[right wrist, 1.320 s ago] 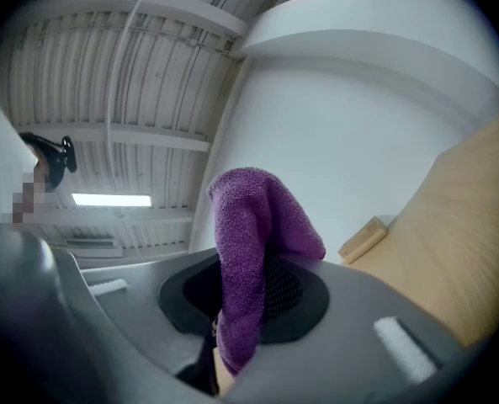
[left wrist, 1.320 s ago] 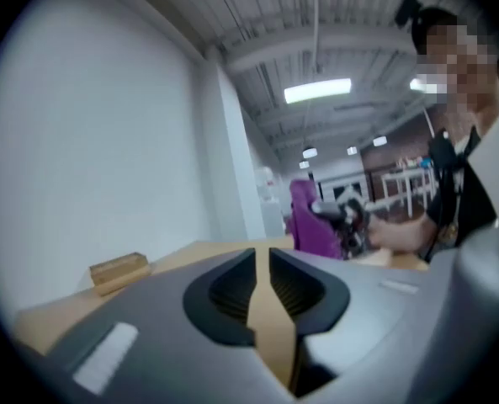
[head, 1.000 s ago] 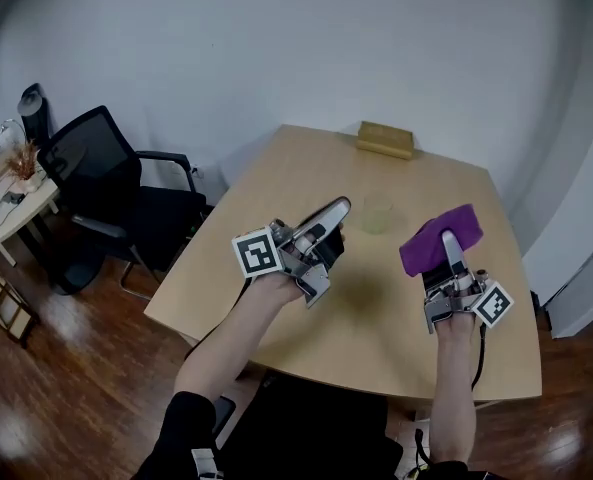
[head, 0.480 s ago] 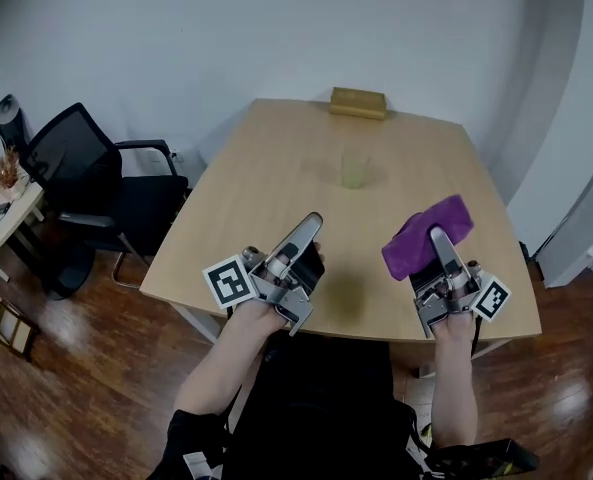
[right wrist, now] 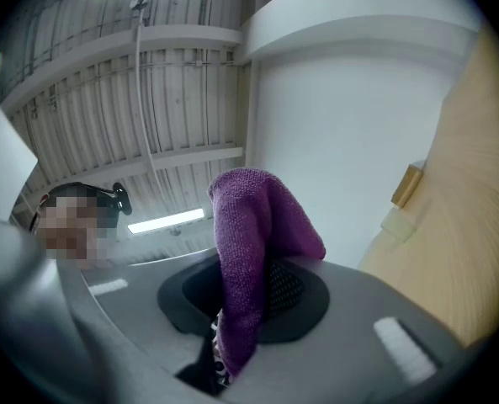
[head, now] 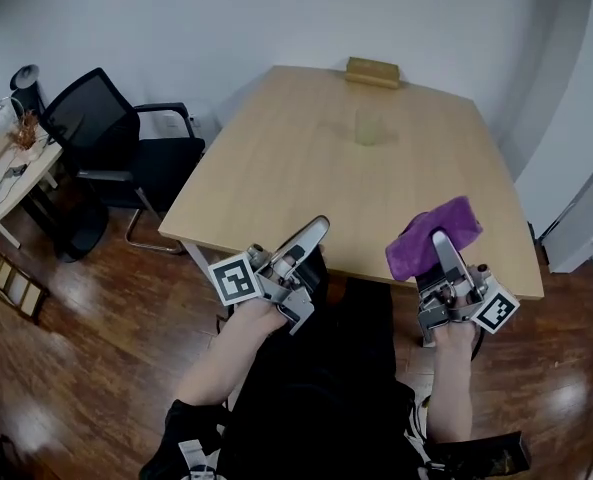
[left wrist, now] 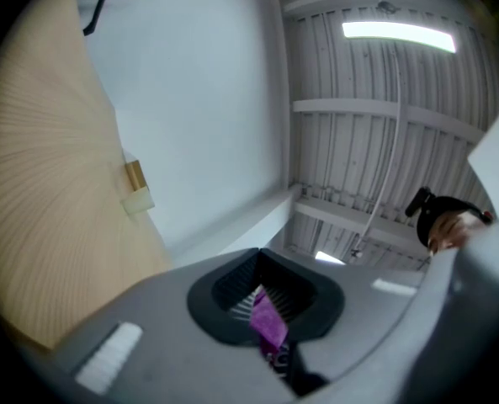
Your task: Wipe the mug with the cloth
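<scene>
Wiping is not under way: the pale mug (head: 369, 128) stands far across the worktop (head: 276, 188), well apart from the right claw (head: 442, 240) pinching the purple cloth (head: 423, 243) and the tightly closed left claw (head: 314, 232).

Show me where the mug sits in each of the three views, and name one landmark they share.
Head view: the mug stands on the far part of the table, above centre.
Left gripper view: the mug is small and pale, left of centre.
Right gripper view: the mug is near the right edge.
Shared landmark: the tan box at the table's far edge, right by the mug in every view.
</scene>
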### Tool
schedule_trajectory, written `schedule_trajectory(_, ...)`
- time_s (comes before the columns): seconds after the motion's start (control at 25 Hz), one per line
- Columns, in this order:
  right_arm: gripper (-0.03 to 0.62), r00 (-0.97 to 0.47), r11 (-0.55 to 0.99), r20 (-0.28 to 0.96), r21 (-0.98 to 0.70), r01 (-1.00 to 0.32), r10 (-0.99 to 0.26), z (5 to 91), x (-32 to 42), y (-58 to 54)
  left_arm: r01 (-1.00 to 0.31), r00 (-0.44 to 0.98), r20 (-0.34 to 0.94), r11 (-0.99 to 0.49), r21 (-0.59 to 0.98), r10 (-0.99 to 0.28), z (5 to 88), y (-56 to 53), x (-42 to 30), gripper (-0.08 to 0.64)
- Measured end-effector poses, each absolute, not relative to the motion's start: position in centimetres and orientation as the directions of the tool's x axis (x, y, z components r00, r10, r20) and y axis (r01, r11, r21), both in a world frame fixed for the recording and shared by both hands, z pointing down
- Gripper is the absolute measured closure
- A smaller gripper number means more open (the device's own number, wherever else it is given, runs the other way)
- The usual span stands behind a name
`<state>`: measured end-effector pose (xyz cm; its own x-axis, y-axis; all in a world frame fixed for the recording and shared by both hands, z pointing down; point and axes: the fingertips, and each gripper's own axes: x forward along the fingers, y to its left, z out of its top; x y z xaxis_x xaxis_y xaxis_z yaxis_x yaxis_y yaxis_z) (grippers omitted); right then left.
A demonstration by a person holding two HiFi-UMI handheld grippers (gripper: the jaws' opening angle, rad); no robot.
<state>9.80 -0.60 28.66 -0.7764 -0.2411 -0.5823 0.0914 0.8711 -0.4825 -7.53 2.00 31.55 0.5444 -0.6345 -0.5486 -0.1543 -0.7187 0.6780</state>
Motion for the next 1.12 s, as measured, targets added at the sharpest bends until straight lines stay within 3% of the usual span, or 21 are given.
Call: schedule_trajectory(1.12, 0.534, -0.767, 0.875, -0.571, -0.484, 0.028, -0.291, 29.4, 12.2, 25.7, -0.148, 0.551, -0.581, -0.756, 0.638, -0.599, 29.5, 27.5, -4.1, 0.558)
